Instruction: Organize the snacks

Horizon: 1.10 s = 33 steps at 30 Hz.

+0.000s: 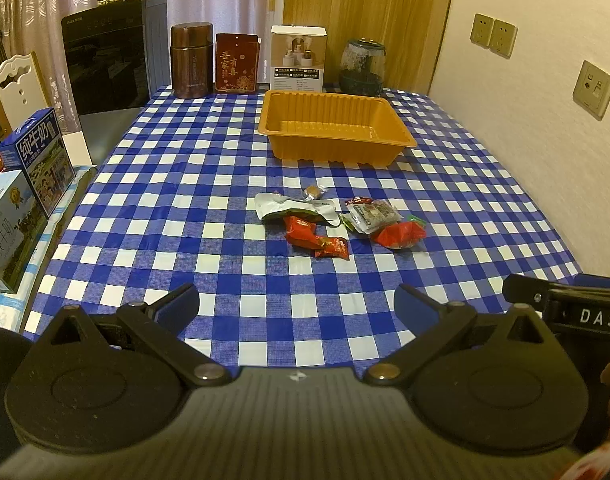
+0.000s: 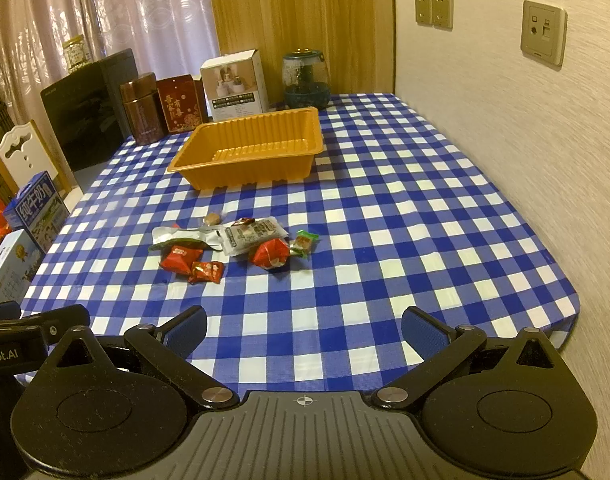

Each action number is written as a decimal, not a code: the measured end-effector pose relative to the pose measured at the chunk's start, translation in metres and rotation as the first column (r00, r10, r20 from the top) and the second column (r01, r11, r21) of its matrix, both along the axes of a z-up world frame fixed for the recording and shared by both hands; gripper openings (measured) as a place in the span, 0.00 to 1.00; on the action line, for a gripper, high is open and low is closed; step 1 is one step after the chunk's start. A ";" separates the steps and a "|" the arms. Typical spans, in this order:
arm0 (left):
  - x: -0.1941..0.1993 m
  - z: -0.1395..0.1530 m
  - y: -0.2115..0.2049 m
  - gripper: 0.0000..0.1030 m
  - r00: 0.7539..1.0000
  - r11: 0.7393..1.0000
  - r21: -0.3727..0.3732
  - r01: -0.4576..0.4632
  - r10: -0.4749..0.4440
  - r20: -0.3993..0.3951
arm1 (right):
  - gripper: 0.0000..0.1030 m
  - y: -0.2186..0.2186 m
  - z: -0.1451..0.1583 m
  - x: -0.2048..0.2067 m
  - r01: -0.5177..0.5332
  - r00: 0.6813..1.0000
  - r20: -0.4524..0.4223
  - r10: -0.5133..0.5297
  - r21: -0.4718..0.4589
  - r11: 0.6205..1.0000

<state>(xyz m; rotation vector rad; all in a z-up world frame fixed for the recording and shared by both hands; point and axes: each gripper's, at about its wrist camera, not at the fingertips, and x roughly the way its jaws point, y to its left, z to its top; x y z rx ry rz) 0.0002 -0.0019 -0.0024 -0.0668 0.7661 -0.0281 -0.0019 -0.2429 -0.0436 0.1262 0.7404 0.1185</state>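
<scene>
Hovering low over checkered tablecloth (image 1: 185, 200), left gripper (image 1: 297, 300) and right gripper (image 2: 304, 326) both wide open, empty. Snack pile (image 1: 337, 220) ahead of both; orange tray (image 1: 333, 128) farther beyond.

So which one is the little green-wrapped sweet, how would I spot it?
Start at the orange tray on the checked tablecloth, then drop to the snack pile in front of it. The green-wrapped sweet lies at the pile's right edge, beside a red packet; it alone has a green wrapper.
</scene>
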 end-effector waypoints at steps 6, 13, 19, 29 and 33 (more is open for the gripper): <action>0.000 0.001 0.000 1.00 1.000 1.000 -0.003 0.001 -0.001 0.001 | 1.00 0.000 0.000 0.000 0.000 1.000 0.000 0.000 0.001 1.000; 0.001 0.002 -0.001 1.00 1.000 1.000 0.000 0.011 -0.011 -0.001 | 1.00 0.001 -0.002 0.002 0.008 1.000 -0.001 -0.008 0.009 1.000; 0.012 -0.006 0.001 1.00 1.000 1.000 -0.006 0.024 -0.024 -0.012 | 1.00 0.004 -0.010 0.011 -0.010 1.000 0.003 0.010 0.018 1.000; 0.048 -0.034 0.006 1.00 0.998 0.999 -0.034 0.035 -0.037 -0.057 | 0.99 0.000 -0.036 0.043 -0.010 0.999 -0.038 0.011 0.040 0.999; 0.064 -0.045 0.004 0.99 0.996 0.998 -0.028 0.047 -0.049 -0.076 | 0.99 -0.002 -0.046 0.057 -0.004 0.999 -0.054 0.007 0.049 0.999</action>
